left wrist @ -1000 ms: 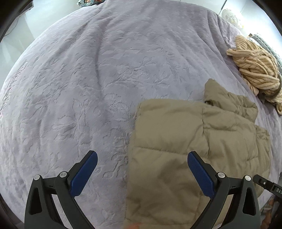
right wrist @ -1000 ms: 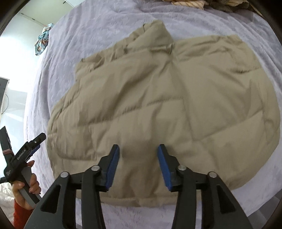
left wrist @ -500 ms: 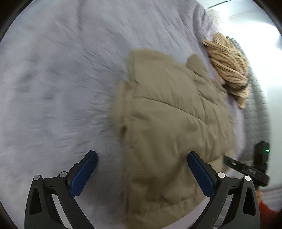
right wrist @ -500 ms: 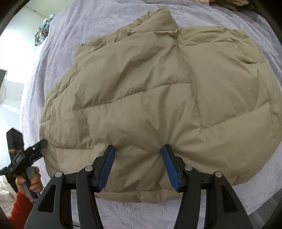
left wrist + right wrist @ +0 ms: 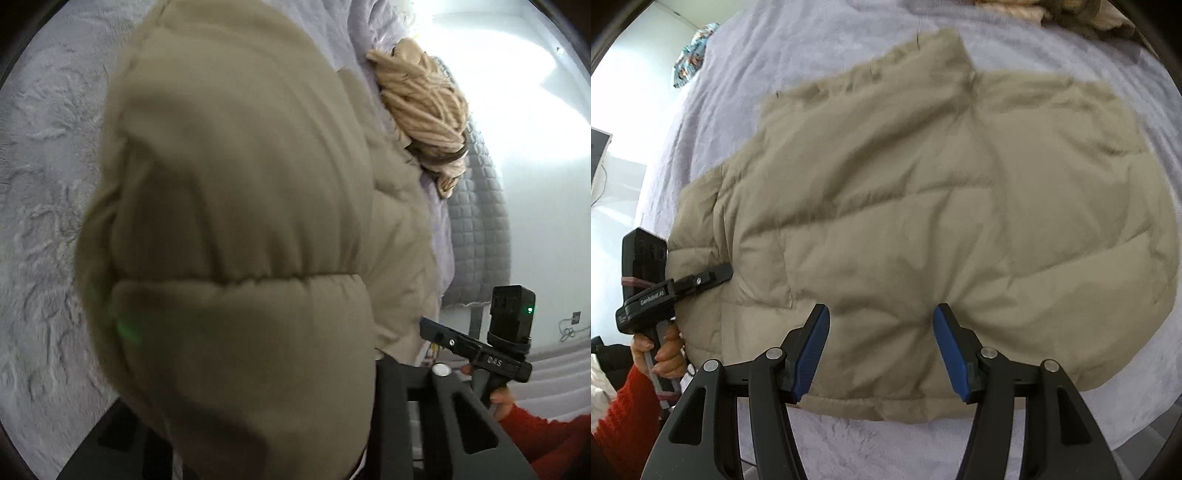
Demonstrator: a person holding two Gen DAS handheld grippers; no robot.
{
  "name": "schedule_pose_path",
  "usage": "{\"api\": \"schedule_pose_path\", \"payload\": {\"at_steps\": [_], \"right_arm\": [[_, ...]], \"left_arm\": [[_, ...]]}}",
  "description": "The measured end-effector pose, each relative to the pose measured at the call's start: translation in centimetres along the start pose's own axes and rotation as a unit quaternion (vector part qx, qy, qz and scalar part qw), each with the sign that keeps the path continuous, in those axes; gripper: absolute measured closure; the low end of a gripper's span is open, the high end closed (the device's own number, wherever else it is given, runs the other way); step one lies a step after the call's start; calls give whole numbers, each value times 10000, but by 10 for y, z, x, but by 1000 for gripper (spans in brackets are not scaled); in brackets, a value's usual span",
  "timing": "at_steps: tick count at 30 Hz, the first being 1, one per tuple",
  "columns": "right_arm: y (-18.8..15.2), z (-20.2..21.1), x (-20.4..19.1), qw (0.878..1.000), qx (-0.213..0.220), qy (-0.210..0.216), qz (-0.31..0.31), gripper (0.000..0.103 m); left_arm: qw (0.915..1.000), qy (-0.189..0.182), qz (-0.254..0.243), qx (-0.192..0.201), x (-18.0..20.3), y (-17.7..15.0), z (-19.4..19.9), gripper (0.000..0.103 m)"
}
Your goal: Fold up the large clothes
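Note:
A tan quilted puffer jacket point(image 5: 923, 206) lies spread on the lilac bed cover point(image 5: 798, 59). My right gripper point(image 5: 881, 350) is open, its blue pads over the jacket's near hem, not closed on it. In the left wrist view the jacket point(image 5: 236, 221) bulges right against the camera and hides my left gripper's fingertips; only the black frame shows at the bottom. In the right wrist view the left gripper point(image 5: 713, 275) sits at the jacket's left edge, its tip against the fabric. I cannot tell whether it is shut.
A cream chunky-knit garment point(image 5: 421, 107) lies past the jacket near the bed's far side, next to a grey quilted cover point(image 5: 476, 229). A patterned cloth point(image 5: 692, 51) lies off the far left corner. The right gripper's body point(image 5: 480, 354) shows in the left view.
The left gripper swung right and moved in to the jacket's left edge; fabric now fills its view. The right gripper moved slightly closer over the hem and stayed open.

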State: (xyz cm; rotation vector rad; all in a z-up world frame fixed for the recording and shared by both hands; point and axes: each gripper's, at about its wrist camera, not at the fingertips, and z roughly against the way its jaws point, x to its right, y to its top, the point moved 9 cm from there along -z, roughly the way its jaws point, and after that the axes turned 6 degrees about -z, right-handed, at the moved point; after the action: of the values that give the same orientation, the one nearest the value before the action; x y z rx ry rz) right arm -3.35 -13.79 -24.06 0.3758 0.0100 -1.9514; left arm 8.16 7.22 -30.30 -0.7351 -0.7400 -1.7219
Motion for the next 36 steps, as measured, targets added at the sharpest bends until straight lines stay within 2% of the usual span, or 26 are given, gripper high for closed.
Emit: {"api": "schedule_pose_path", "payload": {"at_steps": [1,2,3,4,8,14,18,22,24,27,31,34,36], "right_arm": [[4,6,2,9999,159,-2,22,41],[7,9,3,9997,260,28,14,46],[11,11,5,9994,343,81,-14,63],[16,10,7,9993,367,116,-38,71],[35,-4,11,9980,469,420,-74,80],[55,-36,1,9948,376,940,-145,82],[67,-52,0,9914,230,1268,-229,82],[78,-67,3,9838,-51,1755,-363,86],[84,-75,7,9799,-212,1937,-432,93],[88,-82,14,9726,-457,2201,-592,97],[95,-59,35,9732,-570,2131,-648,97],[102,-20,70,9758,-196,2059,-703,96],[102,-1,102,9768,19,1931,-924,96]], "left_arm": [[10000,-29,19,31,5,-1,4,75],[10000,-37,22,60,10,-1,6,76],[9999,-44,26,95,16,-2,9,76],[9999,-88,35,139,23,-3,14,78],[9996,-182,42,221,55,-4,29,78],[9995,145,-164,212,125,-2,36,79],[9992,253,-252,205,182,0,25,79],[9968,759,-241,103,228,5,-6,79],[9947,1004,-234,14,245,9,-25,78],[9899,1384,-288,-111,264,15,-51,78],[9848,1670,-437,-194,284,24,-72,78],[9822,1796,-418,-348,301,31,-100,78],[9806,1869,-417,-428,304,16,-109,76]]}}
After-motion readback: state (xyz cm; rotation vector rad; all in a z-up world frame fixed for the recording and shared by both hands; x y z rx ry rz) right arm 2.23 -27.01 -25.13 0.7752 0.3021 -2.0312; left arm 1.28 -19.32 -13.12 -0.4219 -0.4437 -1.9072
